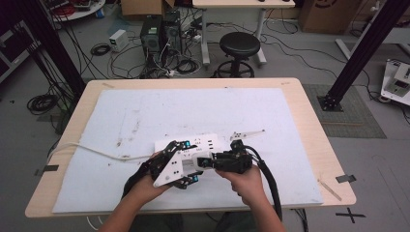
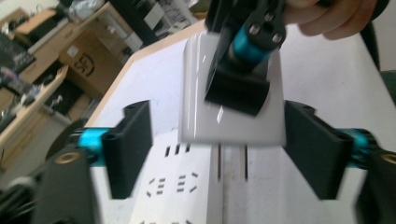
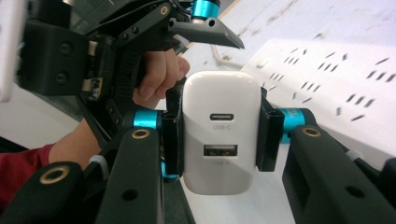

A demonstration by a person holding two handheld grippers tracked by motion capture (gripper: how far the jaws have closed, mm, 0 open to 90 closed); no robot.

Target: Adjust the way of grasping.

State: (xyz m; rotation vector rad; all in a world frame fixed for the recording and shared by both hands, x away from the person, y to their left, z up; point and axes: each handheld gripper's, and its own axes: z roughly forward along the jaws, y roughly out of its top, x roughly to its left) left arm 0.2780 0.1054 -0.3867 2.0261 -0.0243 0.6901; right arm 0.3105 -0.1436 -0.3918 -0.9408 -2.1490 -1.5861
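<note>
The right gripper clamps a white charger, prongs hanging just above the power strip on the worktop; plugging in apparently remains. The left gripper fingers stand open.

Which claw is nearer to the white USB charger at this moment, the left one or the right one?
Right. The right claw is shut on the white USB charger, a jaw pressing each side. The left claw is open, its jaws on either side of the charger, not touching it.

Lab: floor cables, computer towers.
</note>
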